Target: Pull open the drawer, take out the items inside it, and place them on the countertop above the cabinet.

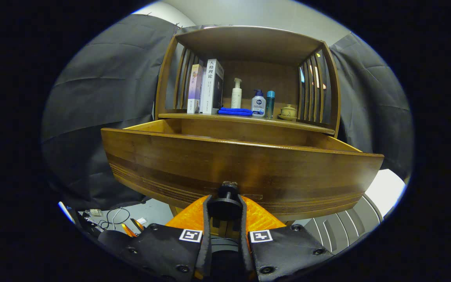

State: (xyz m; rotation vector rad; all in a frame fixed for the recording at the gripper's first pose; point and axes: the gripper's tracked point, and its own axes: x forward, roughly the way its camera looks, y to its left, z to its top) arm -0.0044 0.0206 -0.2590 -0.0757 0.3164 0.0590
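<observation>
The drawer (241, 164) and cabinet (249, 43) are glossy varnished wood; its knob (227, 192) looks matt, the folded cloth (235, 111) soft.

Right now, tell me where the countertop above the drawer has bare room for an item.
The tongs are shut on the drawer knob. The countertop looks bare along its front edge beside the small lidded pot. From the books past the blue cloth to the bottles it is crowded.
</observation>
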